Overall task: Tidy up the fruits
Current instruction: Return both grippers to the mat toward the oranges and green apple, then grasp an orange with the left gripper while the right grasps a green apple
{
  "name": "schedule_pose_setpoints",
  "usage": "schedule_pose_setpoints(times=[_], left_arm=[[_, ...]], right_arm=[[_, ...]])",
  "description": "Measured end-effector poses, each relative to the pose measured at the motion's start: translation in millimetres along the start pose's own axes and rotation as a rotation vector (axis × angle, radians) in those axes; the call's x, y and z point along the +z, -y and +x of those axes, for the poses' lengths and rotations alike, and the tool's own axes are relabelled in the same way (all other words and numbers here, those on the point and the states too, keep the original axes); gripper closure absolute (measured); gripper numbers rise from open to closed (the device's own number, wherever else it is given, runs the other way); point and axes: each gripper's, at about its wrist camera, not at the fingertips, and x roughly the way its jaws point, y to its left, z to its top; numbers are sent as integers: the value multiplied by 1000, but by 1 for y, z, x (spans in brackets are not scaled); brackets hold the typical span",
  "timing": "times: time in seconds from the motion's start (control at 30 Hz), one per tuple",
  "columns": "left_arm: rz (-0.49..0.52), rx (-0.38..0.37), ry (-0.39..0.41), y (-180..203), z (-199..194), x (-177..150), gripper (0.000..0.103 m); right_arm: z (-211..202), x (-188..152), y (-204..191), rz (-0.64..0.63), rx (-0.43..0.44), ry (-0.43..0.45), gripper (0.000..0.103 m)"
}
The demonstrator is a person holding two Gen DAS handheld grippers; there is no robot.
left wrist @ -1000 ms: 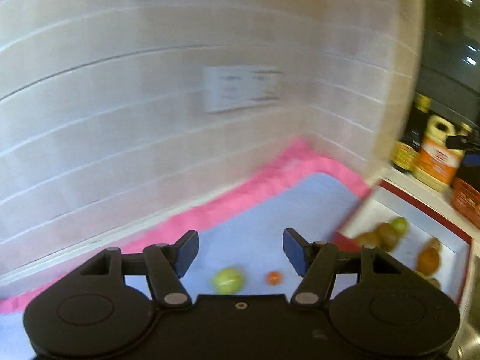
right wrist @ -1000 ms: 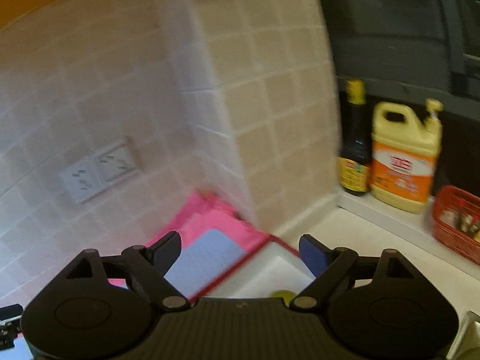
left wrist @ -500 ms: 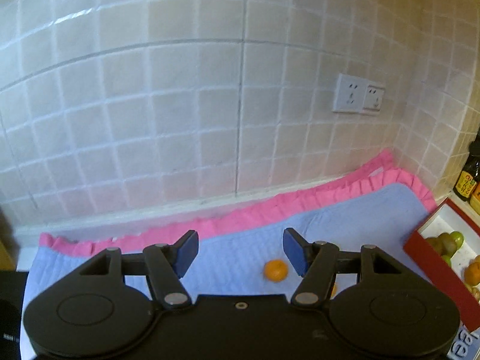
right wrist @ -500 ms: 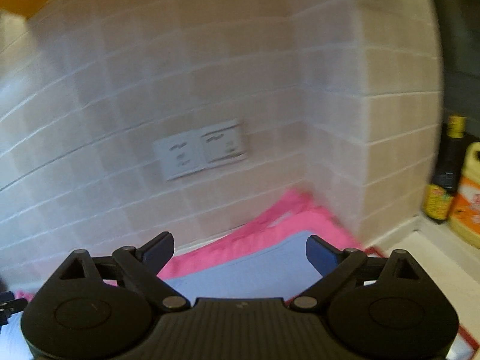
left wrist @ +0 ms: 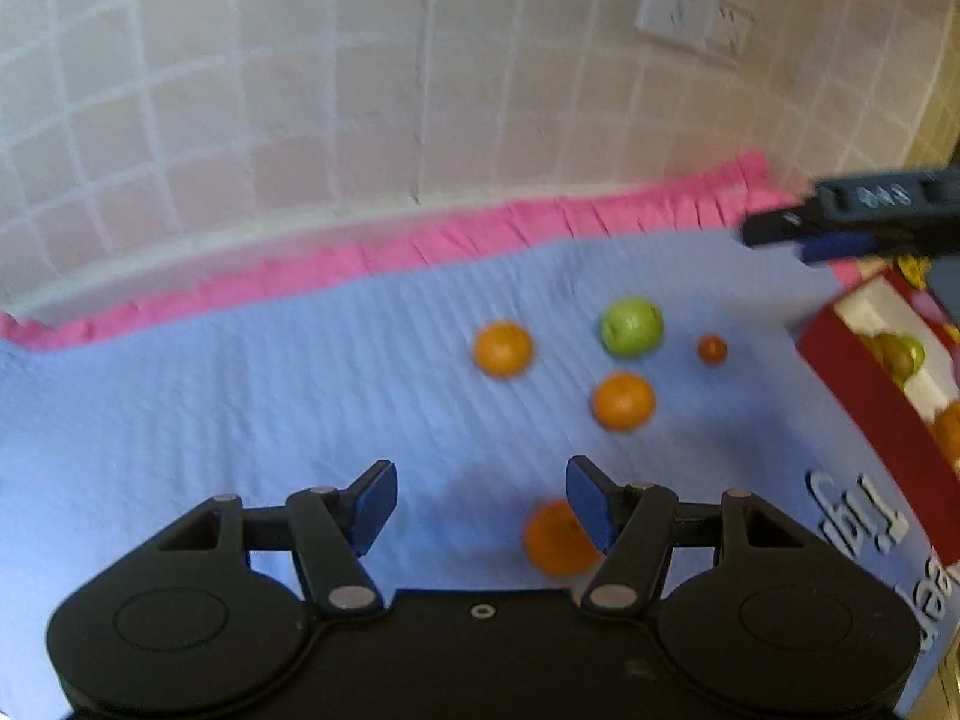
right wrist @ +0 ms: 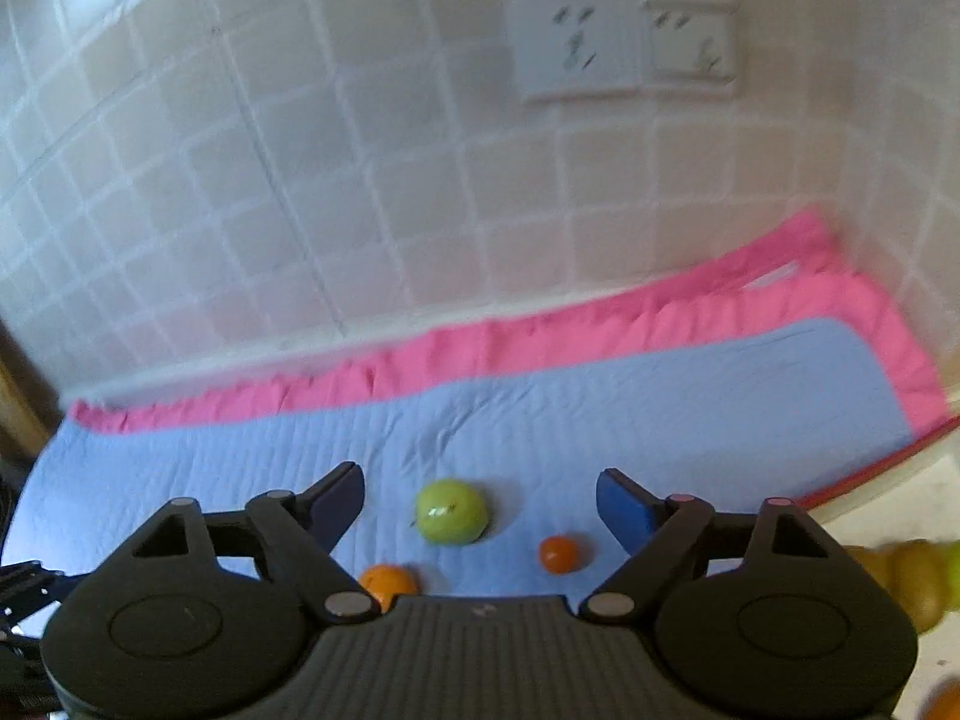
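A: Edges and open room, please.

B: Blue quilted mat (left wrist: 240,396) over a pink cloth (left wrist: 456,240), both ending at the tiled wall (left wrist: 300,90) beyond the fingers. Wide bare mat ahead and left of the left gripper (left wrist: 480,501). To its right, the red-walled box (left wrist: 870,396) closes that side. In the right wrist view the mat runs open ahead of the right gripper (right wrist: 480,501), up to the pink cloth and the wall with its double socket (right wrist: 624,48).

A: Hidden or unclear?

B: Both views blurred. Box cut off at the frame edge; green and brown fruit (left wrist: 897,351) inside, kinds not certain. A dark blue-tipped tool at the upper right of the left view is likely the other gripper, too smeared to confirm. Printed lettering (left wrist: 864,516) on the mat is unreadable.

A: Fruit relative to the fingers?

B: Left fingers (left wrist: 372,507) spread wide, nothing between them. Nearest orange (left wrist: 555,540) lies just by the right finger, partly behind it. Second orange (left wrist: 623,401) ahead and right; third orange (left wrist: 503,348) farther ahead; green apple (left wrist: 631,326) beyond; small orange fruit (left wrist: 712,350) right of the apple. Right fingers (right wrist: 336,504) also spread, empty; the green apple sits between them, just ahead, untouched.
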Motion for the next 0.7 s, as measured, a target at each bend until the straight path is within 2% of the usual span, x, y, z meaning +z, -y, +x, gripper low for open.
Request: schedule_pose_setpoints(times=[0.17, 0.33, 0.6, 0.7], left_arm=[[21, -57, -62, 13, 26, -6, 28], [60, -77, -129, 27, 54, -9, 28], [106, -106, -174, 37, 73, -10, 29], [99, -103, -161, 35, 73, -11, 43]], right_arm=[[39, 2, -9, 2, 10, -62, 24], [73, -1, -8, 15, 10, -126, 24], [108, -7, -17, 1, 22, -196, 24], [118, -10, -18, 3, 26, -210, 27]])
